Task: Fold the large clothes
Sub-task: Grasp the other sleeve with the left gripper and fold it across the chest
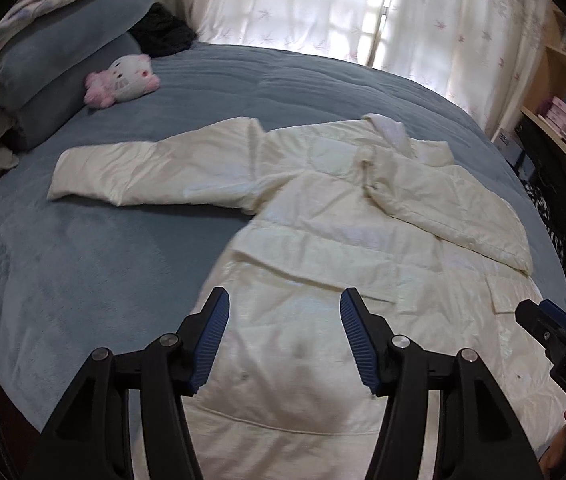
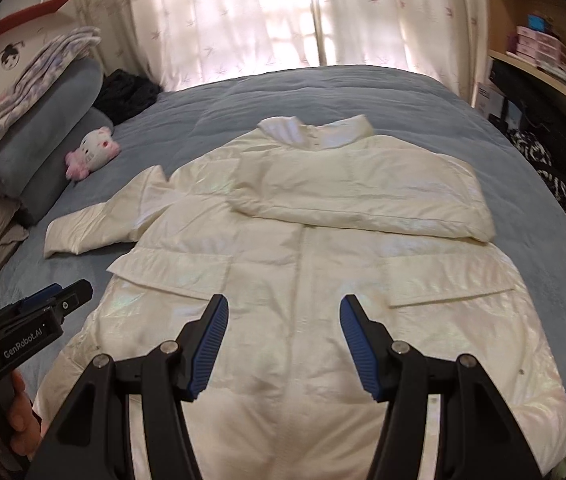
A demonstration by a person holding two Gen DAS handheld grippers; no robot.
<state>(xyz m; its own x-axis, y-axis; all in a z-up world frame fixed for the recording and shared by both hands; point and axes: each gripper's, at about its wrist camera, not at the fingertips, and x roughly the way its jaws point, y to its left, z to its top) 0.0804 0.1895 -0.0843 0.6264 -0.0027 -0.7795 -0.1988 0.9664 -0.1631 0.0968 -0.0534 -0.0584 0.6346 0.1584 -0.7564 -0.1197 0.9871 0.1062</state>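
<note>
My left gripper [image 1: 283, 312] and right gripper [image 2: 283, 316] both hang released, empty, above the white jacket [image 2: 303, 248] on the bed [image 2: 363, 92].

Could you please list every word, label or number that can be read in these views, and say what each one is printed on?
"GenRobot.AI": white lettering on the black body of the left tongs, seen from the right wrist.
"DAS": white letters on the body of the right tongs, cut off at the frame edge, seen from the left wrist.
Boxes on the shelf: any print is too small and blurred to read.
White jacket: no readable text.
</note>
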